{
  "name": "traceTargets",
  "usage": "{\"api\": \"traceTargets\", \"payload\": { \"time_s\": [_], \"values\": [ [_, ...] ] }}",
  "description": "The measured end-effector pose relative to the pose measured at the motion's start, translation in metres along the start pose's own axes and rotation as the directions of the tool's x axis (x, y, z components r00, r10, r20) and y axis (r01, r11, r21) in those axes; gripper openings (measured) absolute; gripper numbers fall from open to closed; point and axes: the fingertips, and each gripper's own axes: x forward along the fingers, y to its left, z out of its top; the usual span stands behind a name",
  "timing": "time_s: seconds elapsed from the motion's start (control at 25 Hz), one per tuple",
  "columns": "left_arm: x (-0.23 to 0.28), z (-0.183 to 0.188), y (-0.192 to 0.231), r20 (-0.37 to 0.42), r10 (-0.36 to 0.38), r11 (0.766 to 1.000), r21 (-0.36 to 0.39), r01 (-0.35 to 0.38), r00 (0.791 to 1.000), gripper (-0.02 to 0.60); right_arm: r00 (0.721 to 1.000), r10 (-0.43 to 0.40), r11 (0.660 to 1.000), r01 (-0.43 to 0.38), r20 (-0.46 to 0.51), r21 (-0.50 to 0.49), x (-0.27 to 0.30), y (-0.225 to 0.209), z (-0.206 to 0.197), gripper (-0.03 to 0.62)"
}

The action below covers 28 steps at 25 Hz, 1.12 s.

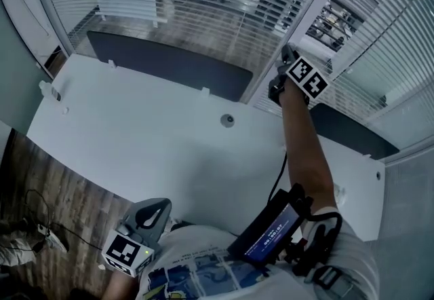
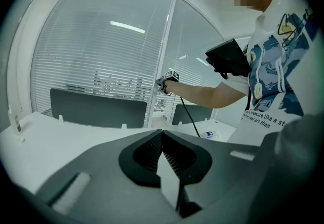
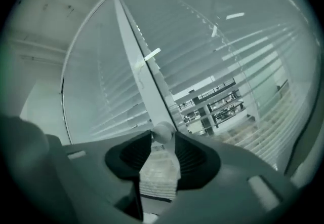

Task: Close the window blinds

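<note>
Right gripper view: the right gripper (image 3: 163,137) pinches a small knob (image 3: 163,131) on the frame (image 3: 135,58), just beside the blinds (image 3: 243,61), whose slats show gaps. I judge this the twisting step; next, turn the knob until the slats shut. The left gripper (image 2: 162,134) hangs clenched and empty.

In the left gripper view we read part of a black print on the person's white T-shirt with blue drawings (image 2: 271,116): "treasure like a st", and beneath it "real art than". White characters on the black forearm device's blue screen (image 1: 272,234) defeat us.
</note>
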Motion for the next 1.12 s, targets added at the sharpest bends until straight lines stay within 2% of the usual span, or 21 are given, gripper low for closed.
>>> {"api": "traceTargets", "payload": {
  "time_s": [0.16,0.28,0.44,0.56,0.64,0.72,0.88,1.0,1.12],
  "values": [
    [-0.003,-0.002,0.003,-0.004,0.007,1.0,-0.001,-0.007,1.0,0.005,1.0,0.02,0.988,-0.023,0.018,0.155,0.003,-0.001,0.003,0.133],
    [-0.004,-0.001,0.005,-0.002,0.015,1.0,-0.005,-0.015,1.0,0.005,1.0,-0.003,0.988,0.0,0.017,0.157,0.004,-0.003,0.004,0.132],
    [-0.002,-0.001,0.004,0.004,0.013,1.0,-0.001,-0.013,1.0,0.005,0.998,-0.057,0.998,0.056,-0.012,-0.022,0.004,-0.002,0.004,0.129],
    [-0.001,-0.001,0.004,-0.001,0.013,1.0,-0.01,-0.013,1.0,0.005,0.99,-0.132,0.961,0.118,-0.041,-0.248,0.004,-0.001,0.004,0.127],
    [-0.001,-0.002,0.004,-0.009,0.014,1.0,-0.017,-0.014,1.0,0.005,0.982,-0.181,0.906,0.147,-0.05,-0.398,0.004,0.0,0.004,0.127],
    [-0.001,-0.003,0.003,-0.009,0.012,1.0,-0.019,-0.013,1.0,0.005,0.975,-0.22,0.831,0.163,-0.045,-0.532,0.004,0.001,0.004,0.127],
    [0.002,-0.003,0.003,0.004,0.006,1.0,-0.01,-0.006,1.0,0.005,0.968,-0.252,0.651,0.154,-0.02,-0.743,0.007,0.007,0.002,0.126],
    [0.002,-0.004,0.004,-0.003,0.007,1.0,-0.015,-0.008,1.0,0.005,0.958,-0.286,0.518,0.141,-0.016,-0.843,0.008,0.006,-0.002,0.126],
    [0.001,-0.008,0.004,0.0,0.004,1.0,-0.015,-0.004,1.0,0.005,0.948,-0.317,0.364,0.129,0.008,-0.922,0.01,0.006,-0.007,0.126]
  ]
}}
